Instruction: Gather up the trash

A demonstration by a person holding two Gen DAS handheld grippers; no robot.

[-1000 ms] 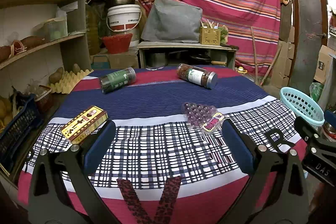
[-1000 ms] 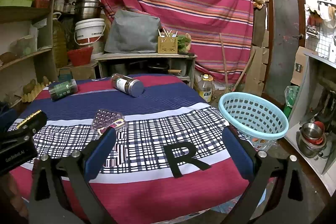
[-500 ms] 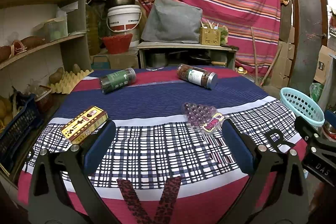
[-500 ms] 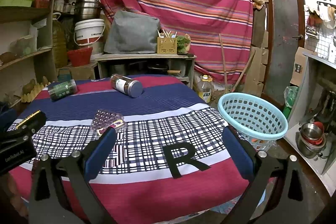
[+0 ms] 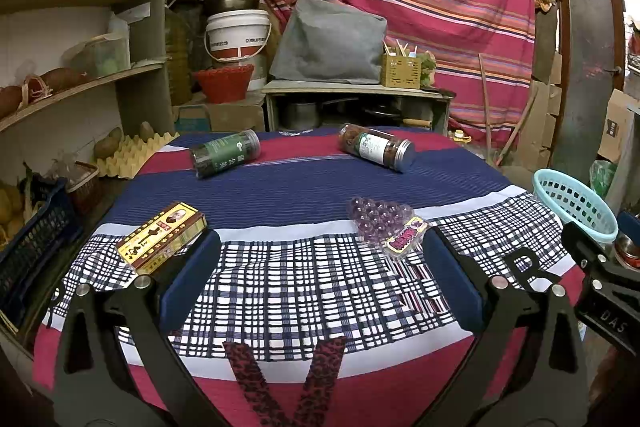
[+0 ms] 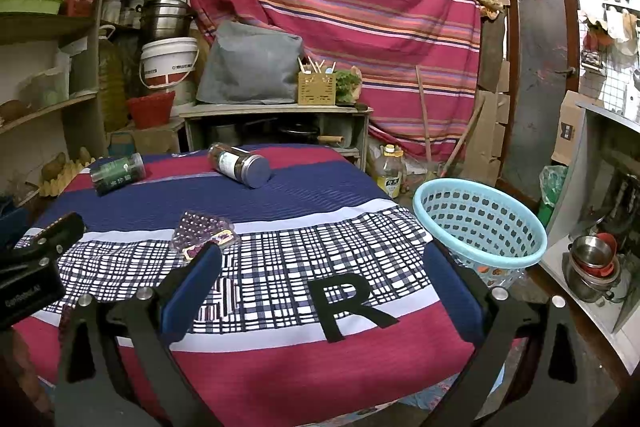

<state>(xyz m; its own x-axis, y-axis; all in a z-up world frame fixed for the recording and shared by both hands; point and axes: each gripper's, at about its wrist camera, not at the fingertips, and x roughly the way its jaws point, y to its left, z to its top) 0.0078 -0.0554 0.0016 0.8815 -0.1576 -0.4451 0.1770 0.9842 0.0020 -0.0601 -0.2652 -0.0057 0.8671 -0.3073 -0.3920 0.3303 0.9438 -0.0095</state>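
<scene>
Lying on table point(image 5: 304, 187): four pieces of trash are spread over a red, blue and checked cloth.
Left gripper point(image 5: 320, 275): its blue-padded fingers are held wide apart above the near checked band, with nothing between them.
Right gripper point(image 6: 320, 283): its fingers are likewise spread wide and empty, above a black letter R point(image 6: 348, 303) on the cloth.
Green jar point(image 5: 225, 158): laid on its side at the far left of the table.
Brown jar point(image 5: 376, 151): laid on its side at the far middle, its metal lid turned toward the right.
Yellow box point(image 5: 162, 238): seen flat near the left edge, just beyond the left finger pad; it is shown only in the left view.
Purple blister pack point(image 5: 386, 225): laid flat between the jars and the grippers, near the right finger pad of the left gripper.
Blue basket point(image 6: 480, 223): seen whole only in the right view, standing off the table's right edge; merely its rim is caught in the left view.
Shelf of steel bowls point(image 6: 592, 259): shown at far right in the right view alone.
</scene>
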